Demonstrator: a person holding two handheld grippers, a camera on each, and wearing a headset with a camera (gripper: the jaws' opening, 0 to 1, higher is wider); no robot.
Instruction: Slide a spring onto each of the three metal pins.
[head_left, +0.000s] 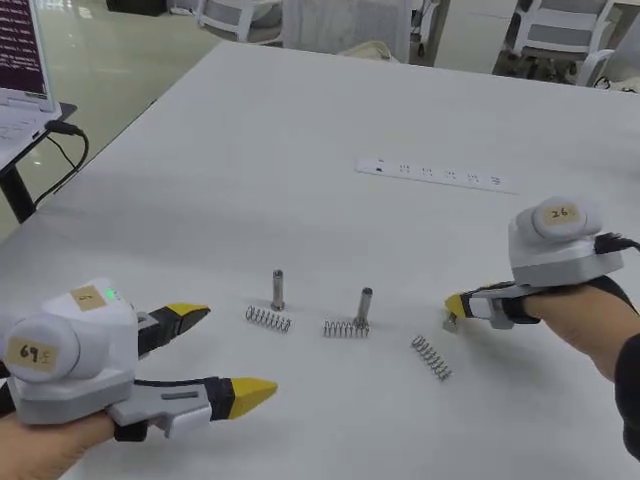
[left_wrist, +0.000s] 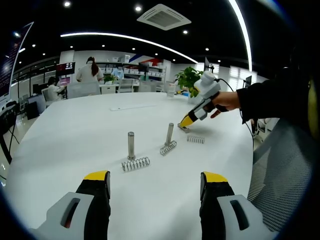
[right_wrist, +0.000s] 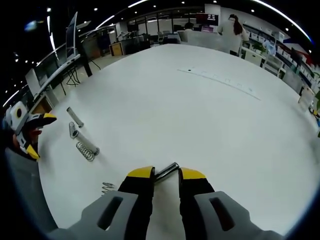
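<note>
Two standing pins (head_left: 278, 290) are on the table (head_left: 300, 180), with three springs (head_left: 346, 328) lying flat near them. Third pin (right_wrist: 166, 171) is pinched in right gripper (head_left: 452, 308). Left gripper (head_left: 225, 350) is spread, empty. Third pin should be kept vertical while a spring is threaded on.

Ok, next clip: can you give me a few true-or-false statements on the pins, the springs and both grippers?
1. Two metal pins stand upright on the table. True.
2. One spring sits on an upright pin. False: all three springs lie flat on the table.
3. The left gripper is open and holds nothing. True.
4. The right gripper is empty. False: its jaws are closed on a third pin.
5. A power strip lies on the table beyond the pins. True.
</note>
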